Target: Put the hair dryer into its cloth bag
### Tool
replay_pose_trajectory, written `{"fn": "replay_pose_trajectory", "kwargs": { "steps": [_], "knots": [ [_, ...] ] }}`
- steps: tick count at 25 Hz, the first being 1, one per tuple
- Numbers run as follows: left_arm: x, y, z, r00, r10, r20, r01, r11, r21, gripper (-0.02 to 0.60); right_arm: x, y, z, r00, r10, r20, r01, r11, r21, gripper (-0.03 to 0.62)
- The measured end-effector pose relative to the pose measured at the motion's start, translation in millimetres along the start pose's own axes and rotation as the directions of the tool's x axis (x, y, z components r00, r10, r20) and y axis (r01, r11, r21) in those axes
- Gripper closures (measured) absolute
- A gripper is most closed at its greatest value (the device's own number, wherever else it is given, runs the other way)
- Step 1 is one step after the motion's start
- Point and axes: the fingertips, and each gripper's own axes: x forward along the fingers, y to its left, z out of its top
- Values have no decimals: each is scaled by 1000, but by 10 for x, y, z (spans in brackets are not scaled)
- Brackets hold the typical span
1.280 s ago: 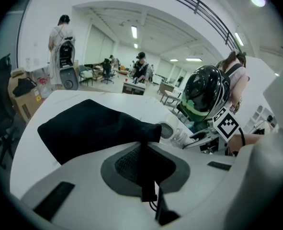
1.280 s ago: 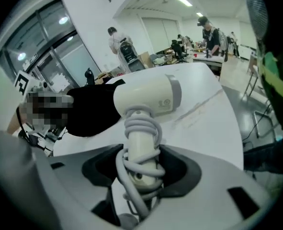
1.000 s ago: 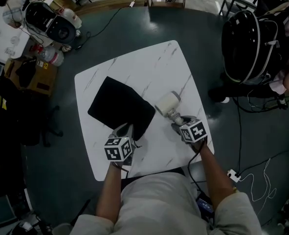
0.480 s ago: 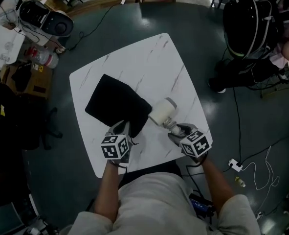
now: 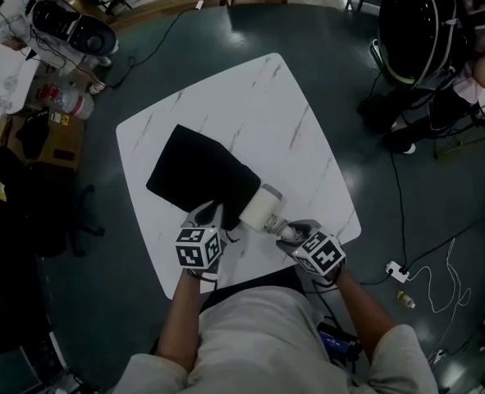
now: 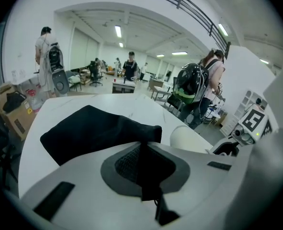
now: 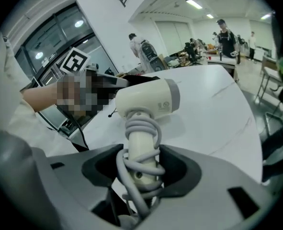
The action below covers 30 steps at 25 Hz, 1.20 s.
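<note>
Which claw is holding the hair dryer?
The right claw: it grips the white hair dryer by its cord-wrapped handle. The left claw is pinching the black cloth bag instead.

Setting: a large open-plan lab or office workspace is shown.
Floor: a dark floor is seen, with cables and a power strip trailed across it at the right.
Furniture: a white marble-patterned table is placed in the middle; a desk is seen far off.
Clutter: a cardboard box is set at the left.
Ceiling: strip lights are mounted overhead.
People: a standing person is seen at the far end.
</note>
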Motion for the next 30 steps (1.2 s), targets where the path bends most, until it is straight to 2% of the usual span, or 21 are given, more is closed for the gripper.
{"fn": "replay_pose_trajectory", "kwargs": {
  "steps": [8,17,25,30],
  "knots": [
    [-80,1,23,1000,-6,6,6,999,44,566,215,100,125,998,9,-64,-14,997,-72,350],
    [-119,-133,-36,1000,-24,-5,24,994,102,566,429,53,206,993,4,-118,-16,995,-98,350],
    [-133,-217,-63,1000,-20,1,19,994,105,566,505,-13,353,994,4,-112,-13,996,-87,350],
    [-112,-259,-153,1000,-6,-17,8,991,134,566,585,-42,436,994,21,-103,-28,997,-66,350]
  ]
}}
